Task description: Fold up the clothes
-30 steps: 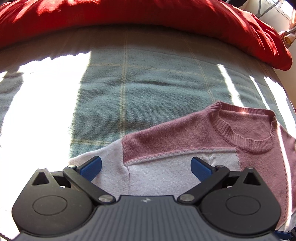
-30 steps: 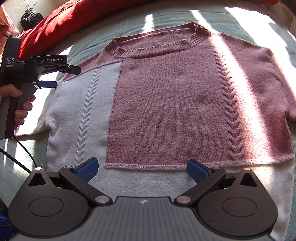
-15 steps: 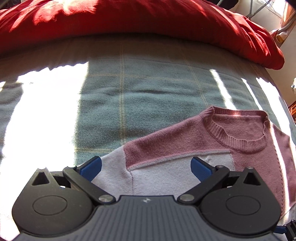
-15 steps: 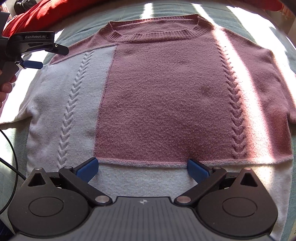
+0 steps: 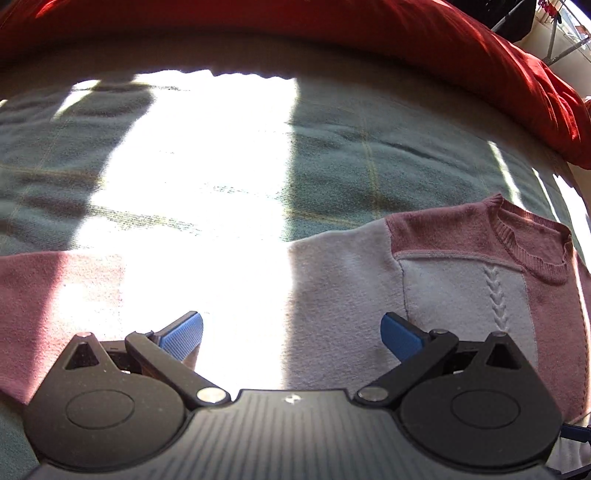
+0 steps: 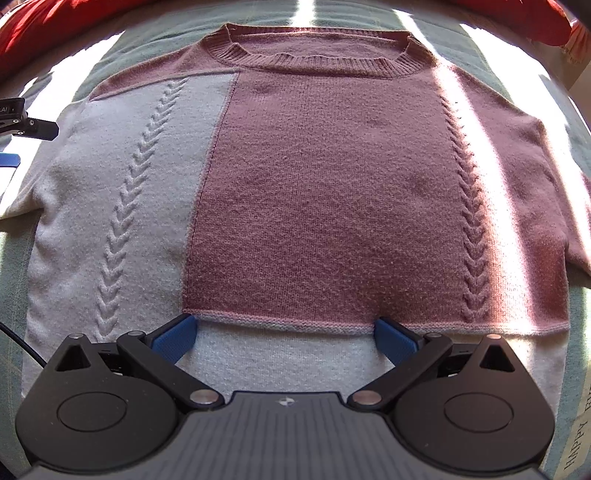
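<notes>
Left hand-held gripper (image 5: 291, 332) now farther out over sweater (image 6: 325, 192) sleeve, both hand-held grippers spread, empty.

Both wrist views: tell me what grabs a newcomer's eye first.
A pink-and-white sweater lies flat, front up, filling the right wrist view on a green blanket. A blinding patch of sunlight crosses the blanket and the sleeve in the left view. A red cushion runs along the far edge.

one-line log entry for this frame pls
stage: pre-fold | sweater: flat on bed | left claw: open, over sleeve | right claw: open, at hem
</notes>
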Motion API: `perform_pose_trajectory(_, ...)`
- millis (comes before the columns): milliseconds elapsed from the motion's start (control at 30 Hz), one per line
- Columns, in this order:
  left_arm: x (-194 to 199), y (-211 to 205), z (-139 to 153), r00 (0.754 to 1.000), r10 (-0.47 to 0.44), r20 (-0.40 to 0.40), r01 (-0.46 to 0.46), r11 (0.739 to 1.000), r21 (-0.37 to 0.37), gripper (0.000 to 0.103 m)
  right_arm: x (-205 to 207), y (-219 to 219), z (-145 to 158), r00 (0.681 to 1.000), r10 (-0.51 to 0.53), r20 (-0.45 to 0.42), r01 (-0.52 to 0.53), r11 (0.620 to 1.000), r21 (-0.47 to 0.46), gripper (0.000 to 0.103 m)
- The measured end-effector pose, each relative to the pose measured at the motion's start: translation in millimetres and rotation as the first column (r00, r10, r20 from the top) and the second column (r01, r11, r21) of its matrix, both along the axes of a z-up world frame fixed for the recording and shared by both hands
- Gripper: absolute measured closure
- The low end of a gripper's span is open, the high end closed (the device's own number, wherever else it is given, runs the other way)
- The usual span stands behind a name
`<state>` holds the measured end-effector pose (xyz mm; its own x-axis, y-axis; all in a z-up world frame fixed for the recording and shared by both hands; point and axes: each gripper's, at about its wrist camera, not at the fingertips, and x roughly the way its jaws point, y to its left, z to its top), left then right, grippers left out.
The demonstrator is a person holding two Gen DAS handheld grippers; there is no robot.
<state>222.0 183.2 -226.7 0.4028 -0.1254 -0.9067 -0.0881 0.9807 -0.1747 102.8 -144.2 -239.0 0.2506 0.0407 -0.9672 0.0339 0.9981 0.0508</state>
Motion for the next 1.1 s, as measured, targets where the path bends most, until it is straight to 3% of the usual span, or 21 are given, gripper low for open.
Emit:
perform_pose_trajectory(67,0.2,8.7,-3.9,1.000,0.021,0.008,-0.021,1.000,0.005,0.001,1.3,-0.6,2.4,1.000,0.002,-0.017,-0.002,1.000,0.001,0.000)
perform_pose_trajectory(200,-5.4,29.7,8.9,0.996,0.072,0.061,-0.070,0.996,-0.049,0.001,3.9,-1.7,7.2,0.999,0.005,-0.051,-0.004,1.000,0.005,0.000)
perform_pose_trajectory(333,-16.7,47.1,5.5,0.991,0.115,0.063,-0.109,0.990,-0.089,0.001,8.5,-2.8,15.8,0.997,-0.019,-0.073,0.022,0.999,0.033,0.000)
perform_pose_trajectory(567,-45.6,66.7,3.3,0.986,0.150,0.072,-0.152,0.988,0.023,0.001,23.6,12.5,28.1,0.998,0.023,-0.063,-0.020,0.999,0.044,0.000)
perform_pose_trajectory(733,-57.4,72.3,11.2,0.982,0.159,0.104,-0.155,0.987,-0.042,0.001,30.9,24.5,34.2,0.997,0.054,-0.054,-0.051,0.997,0.057,0.000)
perform_pose_trajectory(867,-58.9,73.0,3.1,0.981,0.164,0.107,-0.165,0.986,-0.003,0.001,38.5,38.1,35.9,0.994,0.092,-0.061,-0.088,0.995,0.054,0.000)
perform_pose_trajectory(1100,-59.6,76.7,4.1,0.980,0.176,0.089,-0.177,0.984,-0.003,0.001,43.4,54.4,38.9,0.988,0.141,-0.058,-0.139,0.989,0.040,0.000)
